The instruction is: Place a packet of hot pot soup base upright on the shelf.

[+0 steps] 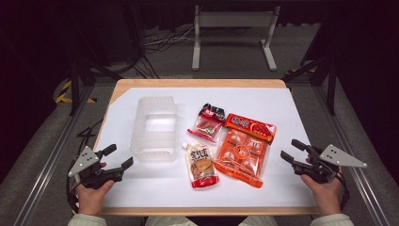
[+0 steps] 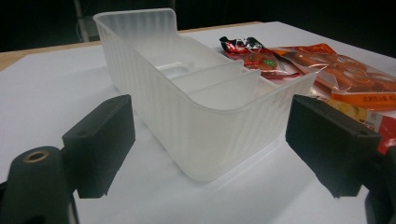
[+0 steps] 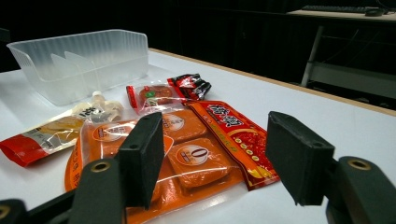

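Both grippers, left (image 1: 116, 159) and right (image 1: 292, 151), gape empty at the table's near edge; snack packets (image 1: 242, 148) lie right of the clear bin (image 1: 154, 128); judged next move: a first pick

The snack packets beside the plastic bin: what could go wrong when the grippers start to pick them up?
1. The large orange packet overlaps the spouted pouch, so lifting one may drag the other.
2. All packets lie flat on the white mat; the open right gripper may slip on the glossy film.
3. The translucent bin looks light; the open left gripper could push it aside.
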`<state>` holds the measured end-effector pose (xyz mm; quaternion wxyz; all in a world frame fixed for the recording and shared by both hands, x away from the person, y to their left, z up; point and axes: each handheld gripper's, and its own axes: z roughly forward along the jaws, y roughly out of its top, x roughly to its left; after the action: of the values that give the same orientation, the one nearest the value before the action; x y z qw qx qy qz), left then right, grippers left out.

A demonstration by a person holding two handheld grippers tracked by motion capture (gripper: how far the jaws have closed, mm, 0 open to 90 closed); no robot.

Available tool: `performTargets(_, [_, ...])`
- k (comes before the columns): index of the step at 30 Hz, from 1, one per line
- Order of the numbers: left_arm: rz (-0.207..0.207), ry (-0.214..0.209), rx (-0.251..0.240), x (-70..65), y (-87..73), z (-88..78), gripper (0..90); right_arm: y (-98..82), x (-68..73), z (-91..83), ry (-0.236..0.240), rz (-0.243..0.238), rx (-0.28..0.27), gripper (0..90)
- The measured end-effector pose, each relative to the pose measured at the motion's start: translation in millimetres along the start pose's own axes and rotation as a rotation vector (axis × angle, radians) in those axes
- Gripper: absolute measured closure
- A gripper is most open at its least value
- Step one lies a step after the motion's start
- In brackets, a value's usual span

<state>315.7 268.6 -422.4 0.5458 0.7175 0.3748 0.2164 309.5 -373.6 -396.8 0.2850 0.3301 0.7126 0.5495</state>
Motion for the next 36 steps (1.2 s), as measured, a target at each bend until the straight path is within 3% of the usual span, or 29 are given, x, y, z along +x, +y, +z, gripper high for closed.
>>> performTargets(10, [-0.035,0.011,-0.012,-0.2,0.0,-2.2,18.0,1.2,-4.3,7.0,-0.017,0.023,0.029,33.3])
performTargets(17, [-0.024,0.002,0.001,-4.2,0.0,0.6,19.0,8.5,-8.2,15.4,-0.001,0.026,0.046,33.1])
performTargets(23, [-0.037,0.006,-0.004,-4.7,-1.8,0.4,19.1,18.3,-15.7,30.8,0.003,0.045,0.077,30.8])
performTargets(27, [-0.097,-0.004,-0.018,-2.7,-5.3,1.7,19.5,25.3,-21.5,41.8,0.020,0.055,0.103,30.1])
performTargets(30, [-0.078,0.005,-0.009,-4.6,-5.5,1.5,19.5,28.5,-26.1,50.5,0.021,0.055,0.114,29.4])
performTargets(36, [-0.083,0.004,0.000,-6.5,-5.8,3.9,19.5,30.7,-38.9,65.4,0.019,0.097,0.126,29.5])
